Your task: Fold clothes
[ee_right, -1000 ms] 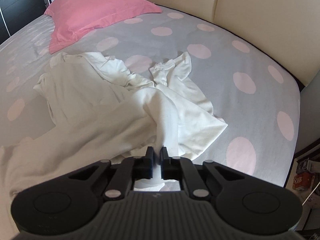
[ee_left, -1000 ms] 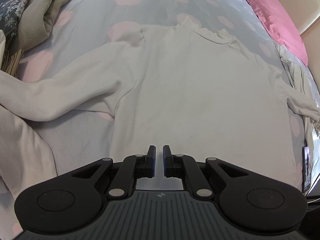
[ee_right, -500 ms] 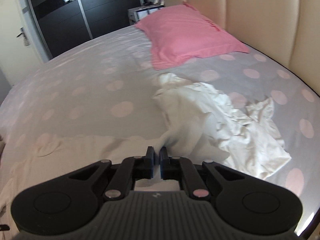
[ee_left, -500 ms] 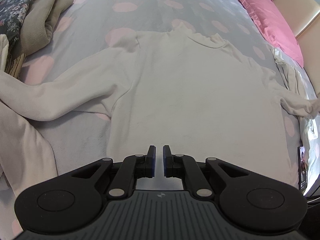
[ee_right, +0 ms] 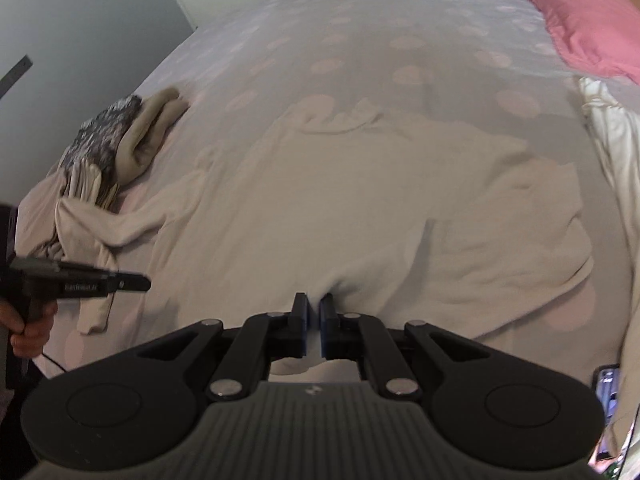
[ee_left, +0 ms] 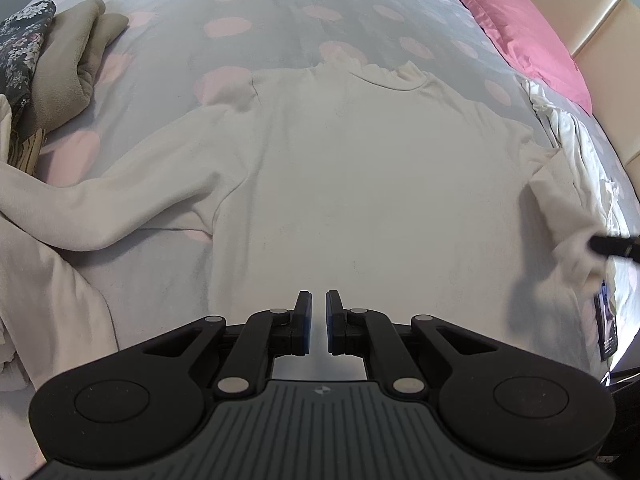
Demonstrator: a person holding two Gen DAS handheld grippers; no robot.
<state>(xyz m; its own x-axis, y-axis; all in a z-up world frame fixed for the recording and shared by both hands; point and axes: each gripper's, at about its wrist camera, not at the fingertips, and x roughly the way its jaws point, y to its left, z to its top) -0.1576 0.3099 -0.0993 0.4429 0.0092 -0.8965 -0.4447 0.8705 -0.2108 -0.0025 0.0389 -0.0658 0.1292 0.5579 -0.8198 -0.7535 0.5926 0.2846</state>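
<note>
The right gripper [ee_right: 314, 320] pinches a bunched sleeve [ee_right: 500, 240] of the cream top [ee_left: 360, 184]. Its jaws have just been easing apart a little, yet the cloth is still caught between them. Seen from the left wrist, that tool is only a dark smear at the frame edge, and the sleeve there is blurred. The left gripper [ee_left: 315, 320] is pressed nearly together with nothing in it, over the top's hem, on the side farthest from the pink pillow [ee_left: 512, 28]. A hand [ee_right: 28, 328] grips its handle, cut off by the frame. Pale lettering runs along its side, too smeared to read.

The top lies face up and flat on the spotted sheet [ee_left: 280, 8], its high neck toward the pillow's end of the bed. Its other sleeve trails away from the pillow. A crumpled white garment [ee_left: 576, 140] sits just below the pillow, partly out of frame. Far from the pillow, a beige garment [ee_left: 68, 76] and a dark floral one [ee_left: 20, 48] are heaped.
</note>
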